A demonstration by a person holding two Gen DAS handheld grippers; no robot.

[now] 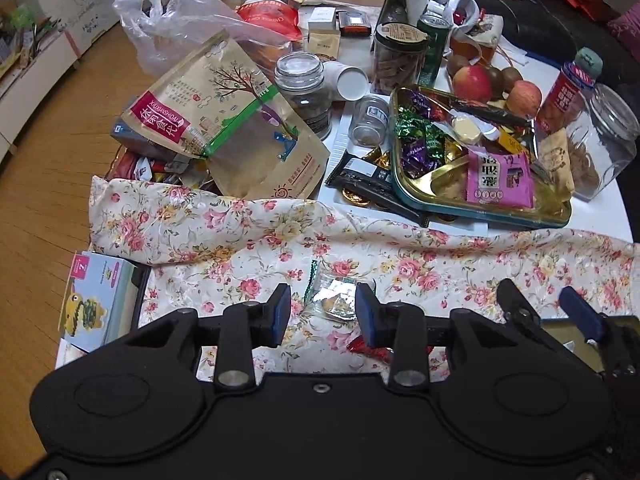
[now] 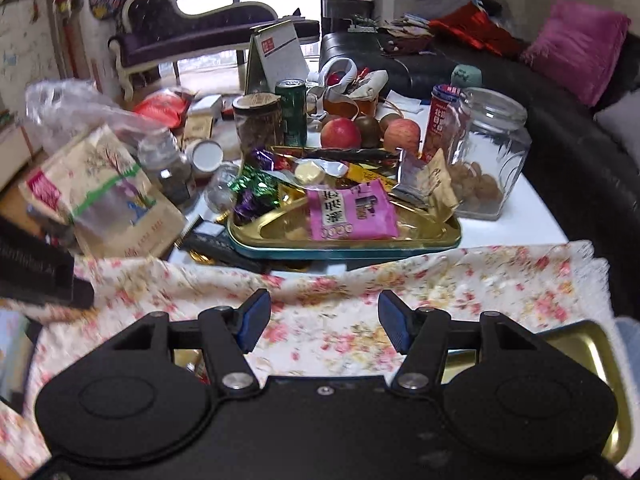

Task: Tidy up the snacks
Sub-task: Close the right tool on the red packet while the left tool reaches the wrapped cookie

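Note:
My left gripper (image 1: 323,314) hovers open over a floral cloth (image 1: 400,264). A small clear wrapper with a green edge (image 1: 332,302) lies on the cloth between its fingertips, and the pads stand clear of it. A red wrapper (image 1: 368,348) peeks out just below. Beside it on the right, my right gripper (image 1: 542,304) (image 2: 325,320) is open over the same cloth (image 2: 320,292) with nothing between its fingers. Beyond the cloth a gold tin tray (image 1: 480,216) (image 2: 340,250) holds wrapped candies and a pink packet (image 1: 500,178) (image 2: 348,212).
A big brown snack bag (image 1: 224,120) and a plastic bag (image 1: 168,20) fill the left. Glass jars (image 1: 304,92), a green can (image 1: 432,48), apples (image 1: 472,82) and a large glass jar (image 2: 488,148) stand behind the tray. A gold lid (image 2: 576,344) lies near right; a toy box (image 1: 100,300) near left.

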